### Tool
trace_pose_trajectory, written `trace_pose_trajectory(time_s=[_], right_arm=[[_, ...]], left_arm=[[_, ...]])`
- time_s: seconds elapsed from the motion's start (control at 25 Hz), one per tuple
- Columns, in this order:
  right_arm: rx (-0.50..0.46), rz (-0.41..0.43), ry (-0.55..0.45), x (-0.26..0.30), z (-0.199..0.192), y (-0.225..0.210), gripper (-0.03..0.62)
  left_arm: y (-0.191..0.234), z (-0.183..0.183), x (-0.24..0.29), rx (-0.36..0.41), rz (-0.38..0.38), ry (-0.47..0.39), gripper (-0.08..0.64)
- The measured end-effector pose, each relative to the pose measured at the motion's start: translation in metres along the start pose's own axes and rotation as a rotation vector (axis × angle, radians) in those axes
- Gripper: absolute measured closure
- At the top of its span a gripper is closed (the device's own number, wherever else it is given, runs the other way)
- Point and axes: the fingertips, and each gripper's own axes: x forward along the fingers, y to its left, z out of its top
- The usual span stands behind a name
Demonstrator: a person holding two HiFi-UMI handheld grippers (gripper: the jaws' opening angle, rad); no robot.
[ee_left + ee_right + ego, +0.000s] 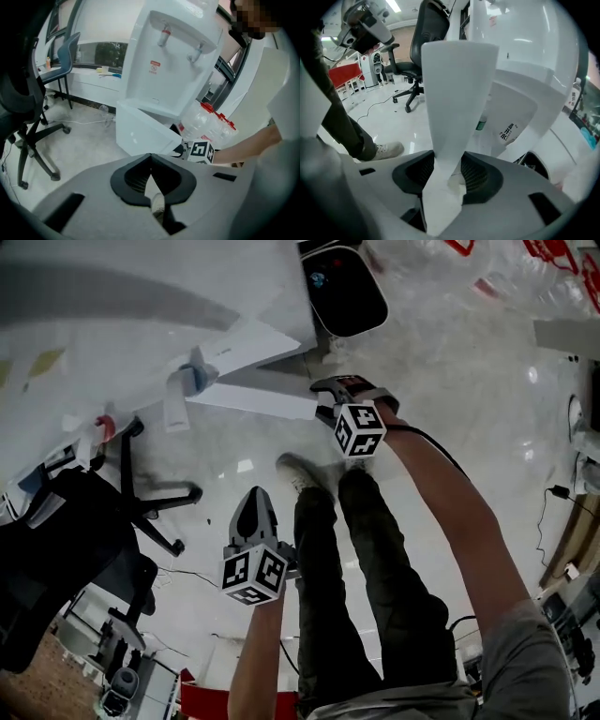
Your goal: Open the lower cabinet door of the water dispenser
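Our left gripper, jaws pressed together and empty, hangs back. Our right gripper stands spread around the cabinet door, already swung wide from the water dispenser; we judge only drawing clear remains.

The white water dispenser stands tilted across the upper centre of the left gripper view, with two taps above a red label. Its lower cabinet door, a plain white panel, is swung open at the frame's centre.
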Motion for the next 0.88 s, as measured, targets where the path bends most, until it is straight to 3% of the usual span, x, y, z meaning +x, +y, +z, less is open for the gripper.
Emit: trace_pose_trajectory(time_s=[0.16,0.52,0.88], right_arm=[[-0.011,0.013,-0.021,0.000,-0.001,-0.001,0.416],[0.017,0.012,-0.011,-0.001,0.004,0.011,0.419],[0.149,-0.080,-0.034,0.010,0.022,0.049,0.420]], left_arm=[[0.015,-0.017,-0.007,-0.060,0.046,-0.006,0.552],[0.011,-0.025,-0.016,-0.113,0.050,-0.050,0.552],[0.035,-0.040,-0.021,-0.147,0.035,-0.073,0.552]])
